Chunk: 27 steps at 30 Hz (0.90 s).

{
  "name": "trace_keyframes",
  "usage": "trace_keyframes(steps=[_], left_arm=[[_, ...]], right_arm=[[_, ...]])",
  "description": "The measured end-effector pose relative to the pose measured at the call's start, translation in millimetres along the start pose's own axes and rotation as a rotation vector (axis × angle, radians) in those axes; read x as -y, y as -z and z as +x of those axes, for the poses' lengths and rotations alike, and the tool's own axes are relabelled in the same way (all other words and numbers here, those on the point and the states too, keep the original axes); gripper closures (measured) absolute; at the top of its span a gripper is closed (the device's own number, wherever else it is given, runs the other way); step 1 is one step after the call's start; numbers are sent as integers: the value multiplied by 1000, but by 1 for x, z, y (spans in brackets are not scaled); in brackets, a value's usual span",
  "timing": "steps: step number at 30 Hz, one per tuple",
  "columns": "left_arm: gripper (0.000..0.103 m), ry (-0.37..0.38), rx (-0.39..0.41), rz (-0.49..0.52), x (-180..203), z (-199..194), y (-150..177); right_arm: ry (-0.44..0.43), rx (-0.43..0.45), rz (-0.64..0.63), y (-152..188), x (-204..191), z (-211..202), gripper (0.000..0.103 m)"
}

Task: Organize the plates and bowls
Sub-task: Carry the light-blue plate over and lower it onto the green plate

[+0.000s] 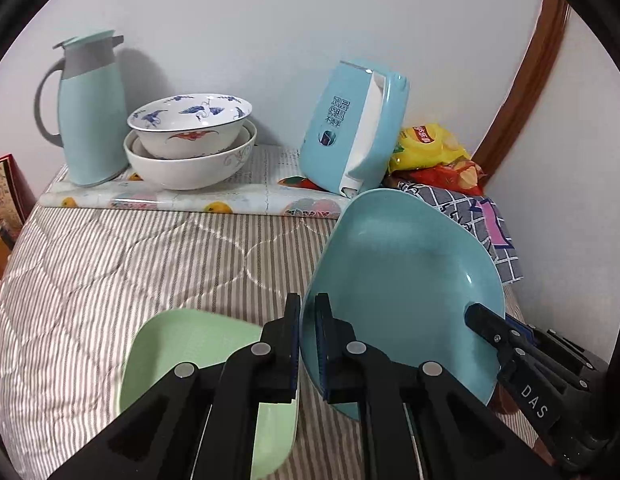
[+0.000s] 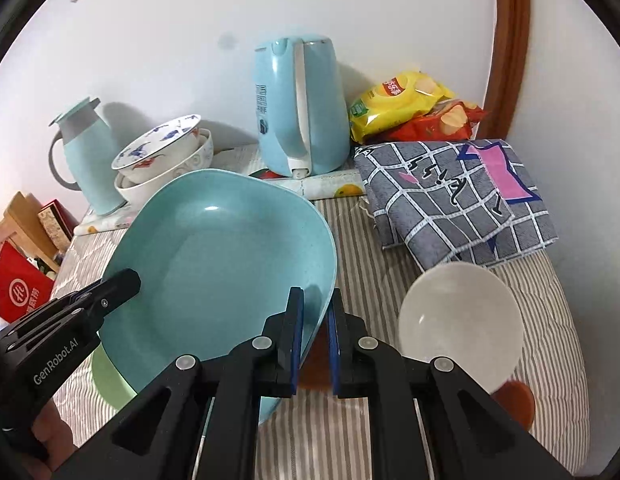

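A blue square plate [image 1: 406, 280] [image 2: 217, 264] is held tilted above the striped cloth by both grippers. My left gripper [image 1: 307, 344] is shut on its left rim. My right gripper [image 2: 316, 344] is shut on its right rim. The right gripper's fingertip [image 1: 480, 316] shows over the plate's far rim in the left wrist view, and the left gripper's fingertip [image 2: 123, 280] shows in the right wrist view. A green plate [image 1: 197, 360] lies below the blue one; only its edge [image 2: 107, 380] shows in the right wrist view. A white bowl [image 2: 460, 320] sits at the right. Stacked patterned bowls [image 1: 189, 140] [image 2: 165, 160] stand at the back.
A teal jug [image 1: 89, 112] [image 2: 85, 160] and a blue kettle [image 1: 354, 128] [image 2: 301, 108] stand at the back by the wall. Snack bags [image 1: 430, 148] [image 2: 414, 108] and a folded grey checked cloth [image 2: 454, 196] lie back right. Boxes [image 2: 25, 264] stand off the left edge.
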<state>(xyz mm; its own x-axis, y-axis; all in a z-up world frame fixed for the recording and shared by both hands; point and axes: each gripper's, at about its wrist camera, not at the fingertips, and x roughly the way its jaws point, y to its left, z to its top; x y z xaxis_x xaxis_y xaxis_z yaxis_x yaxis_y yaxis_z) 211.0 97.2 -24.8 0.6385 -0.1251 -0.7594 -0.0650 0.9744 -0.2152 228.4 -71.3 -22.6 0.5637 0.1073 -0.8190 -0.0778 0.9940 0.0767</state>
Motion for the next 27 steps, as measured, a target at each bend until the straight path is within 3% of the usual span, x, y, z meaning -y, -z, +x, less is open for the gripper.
trace_keyframes(steps=[16, 27], left_arm=[[96, -12, 20, -30, -29, -47, 38], [96, -35, -3, -73, -68, -49, 55]], right_arm=[[-19, 19, -21, 39, -30, -37, 93], [-38, -6, -53, 56, -62, -26, 93]])
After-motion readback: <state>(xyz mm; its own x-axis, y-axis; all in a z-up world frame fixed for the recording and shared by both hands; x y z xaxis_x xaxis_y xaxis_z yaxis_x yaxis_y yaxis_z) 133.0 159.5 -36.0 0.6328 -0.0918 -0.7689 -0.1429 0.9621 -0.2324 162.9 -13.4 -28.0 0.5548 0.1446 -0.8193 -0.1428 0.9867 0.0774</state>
